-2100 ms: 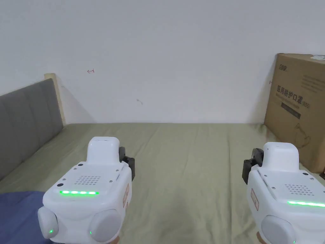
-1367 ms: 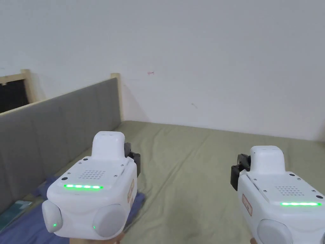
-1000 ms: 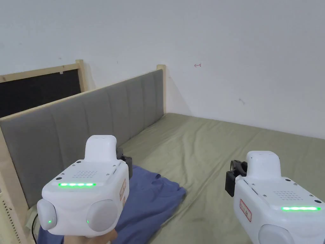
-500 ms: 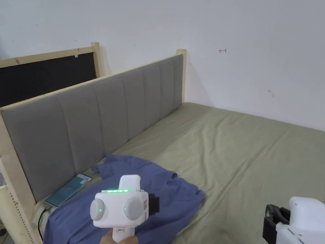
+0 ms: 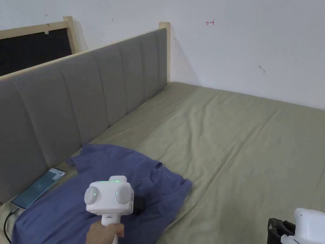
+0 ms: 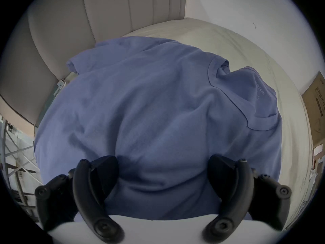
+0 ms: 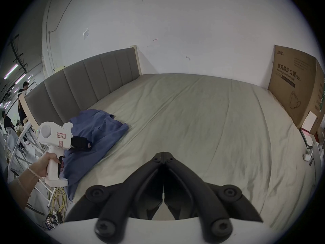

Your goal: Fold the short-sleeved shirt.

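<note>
A blue short-sleeved shirt (image 5: 104,171) lies rumpled on the bed's left side, close to the headboard, with its collar toward the middle of the bed. In the left gripper view the shirt (image 6: 158,98) spreads out under my left gripper (image 6: 161,159), whose jaws stand wide apart just above the cloth with nothing between them. In the head view my left gripper (image 5: 138,205) is over the shirt's near half. The right gripper view has it (image 7: 88,144) at the left, above the shirt (image 7: 103,129). My right gripper (image 7: 163,153) is shut and empty over bare sheet; it (image 5: 279,230) is low at the right.
The olive bedsheet (image 5: 228,133) is wrinkled. A grey padded headboard (image 5: 95,85) runs along the left, with a phone (image 5: 38,187) lying at its foot beside the shirt. A cardboard box (image 7: 295,89) stands at the bed's right end. Cables (image 7: 58,196) hang off the near-left edge.
The head camera has swung left and down, bringing the shirt and headboard into view. My left gripper has reached out and down over the shirt; my right gripper sits lower in the picture.
</note>
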